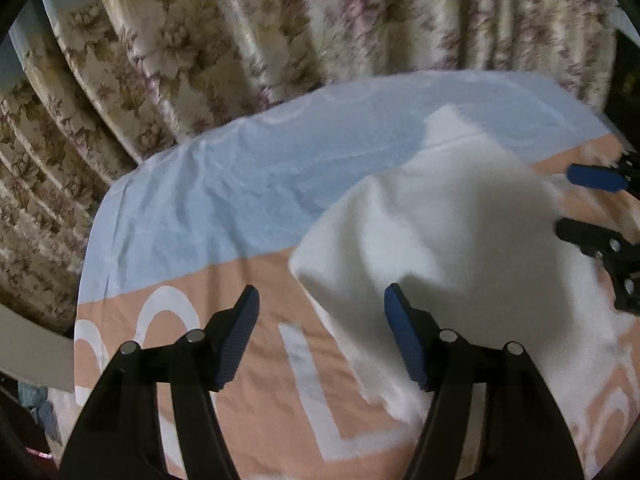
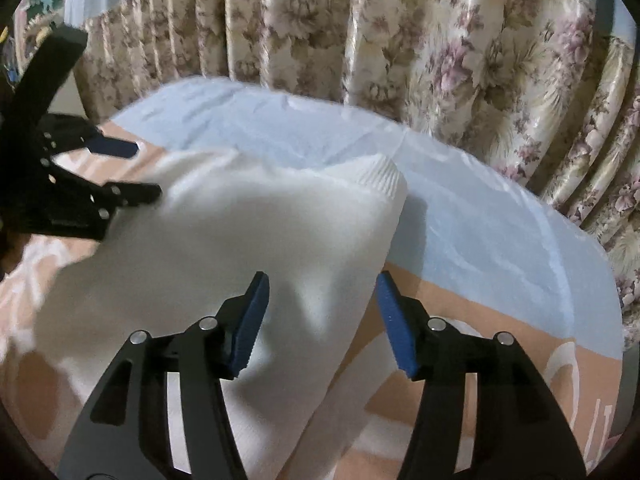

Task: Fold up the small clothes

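One white garment (image 1: 440,216) lies on the sheet (image 1: 224,184), its ribbed cuff (image 2: 380,180) at 12 o'clock. Two grippers: the left gripper (image 1: 320,320) and the right gripper (image 2: 322,304) both spread wide, apparently pinching nothing.

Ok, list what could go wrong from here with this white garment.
Both grippers are open, so the white garment is unheld; the left gripper straddles only its edge and may close on too little fabric. The right gripper could also pinch the bedsheet beneath. The garment sits bunched, with its ribbed cuff raised, so a fold may come out crooked.
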### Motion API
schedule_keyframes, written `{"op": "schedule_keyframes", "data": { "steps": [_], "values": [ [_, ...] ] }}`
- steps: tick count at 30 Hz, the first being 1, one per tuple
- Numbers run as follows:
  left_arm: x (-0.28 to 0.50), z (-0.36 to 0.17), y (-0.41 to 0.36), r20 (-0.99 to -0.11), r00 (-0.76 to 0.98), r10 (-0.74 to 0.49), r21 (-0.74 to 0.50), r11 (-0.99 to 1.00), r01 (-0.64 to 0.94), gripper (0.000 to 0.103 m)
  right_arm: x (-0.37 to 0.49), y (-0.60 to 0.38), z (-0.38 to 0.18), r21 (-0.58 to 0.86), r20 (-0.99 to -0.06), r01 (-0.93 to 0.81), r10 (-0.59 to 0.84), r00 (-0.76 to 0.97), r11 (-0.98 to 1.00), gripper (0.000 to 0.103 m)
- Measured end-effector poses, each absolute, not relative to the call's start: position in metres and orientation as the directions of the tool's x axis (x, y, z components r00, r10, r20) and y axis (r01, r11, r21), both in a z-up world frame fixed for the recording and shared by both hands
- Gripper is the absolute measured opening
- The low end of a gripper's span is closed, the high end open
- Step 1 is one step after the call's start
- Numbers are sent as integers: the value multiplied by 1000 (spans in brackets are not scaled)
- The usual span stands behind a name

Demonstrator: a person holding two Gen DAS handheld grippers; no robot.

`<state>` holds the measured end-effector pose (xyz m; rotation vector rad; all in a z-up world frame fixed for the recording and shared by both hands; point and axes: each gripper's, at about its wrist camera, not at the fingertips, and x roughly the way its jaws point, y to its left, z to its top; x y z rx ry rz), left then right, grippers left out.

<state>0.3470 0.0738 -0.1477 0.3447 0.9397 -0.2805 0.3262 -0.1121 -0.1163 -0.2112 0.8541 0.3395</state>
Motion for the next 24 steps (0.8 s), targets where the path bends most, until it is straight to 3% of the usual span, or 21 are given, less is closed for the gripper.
{"op": "schedule_keyframes", "data": {
  "steps": [4, 7, 11, 16, 21, 24],
  "values": [
    [303, -141, 65, -830, 538, -148, 147, 872, 467, 68, 292, -120, -100, -21, -771, -389, 233, 593, 921, 61],
    [283, -159, 63, -831, 552, -68, 246, 845, 474, 70, 272, -119, -103, -1, -789, -404, 247, 563, 915, 61],
    [289, -172, 84, -848, 524, -86, 173, 889, 425, 79, 254, -109, -124, -47, -823, -420, 203, 530, 907, 61],
    [271, -153, 88, -830, 555, -47, 223, 886, 408, 78, 240, -114, -128, -74, -825, -420, 181, 535, 904, 61],
    [239, -143, 63, -826, 539, -162, 165, 847, 506, 78, 233, -117, -122, -9, -820, -439, 245, 518, 899, 63],
    [240, -167, 52, -847, 523, -95, 224, 827, 515, 78, 234, -112, -134, -41, -839, -452, 215, 500, 891, 63]
  ]
}}
